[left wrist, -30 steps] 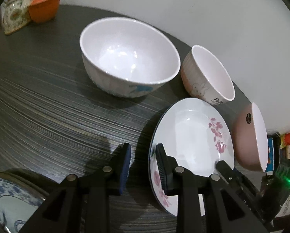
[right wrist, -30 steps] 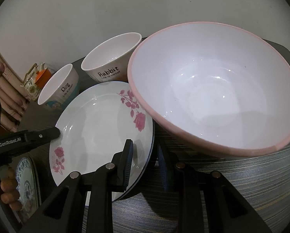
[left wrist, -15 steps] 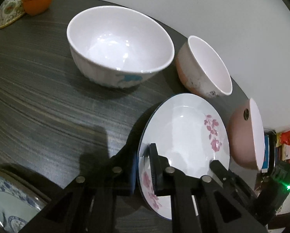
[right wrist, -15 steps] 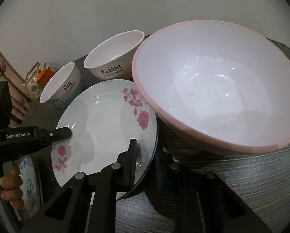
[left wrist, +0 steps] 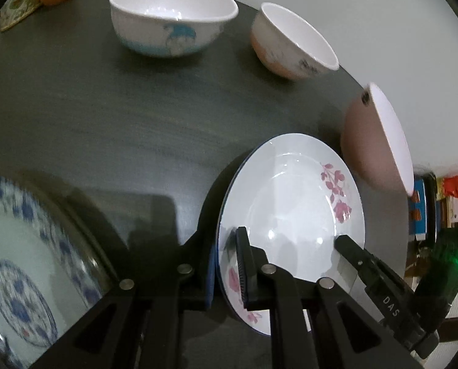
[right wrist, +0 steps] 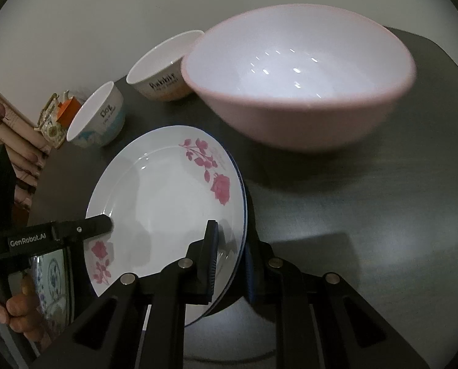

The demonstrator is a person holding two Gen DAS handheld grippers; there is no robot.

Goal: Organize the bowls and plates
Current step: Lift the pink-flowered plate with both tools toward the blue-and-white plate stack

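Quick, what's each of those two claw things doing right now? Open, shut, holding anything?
Left gripper: shut on the rose plate, at its near rim.
Right gripper: shut on the same rose plate's opposite rim.

Dim indoor light; motion blur smears the bowls and dark worktop (left wrist: 75,107), glare dots the pink bowl (right wrist: 290,70), fisheye corners black.
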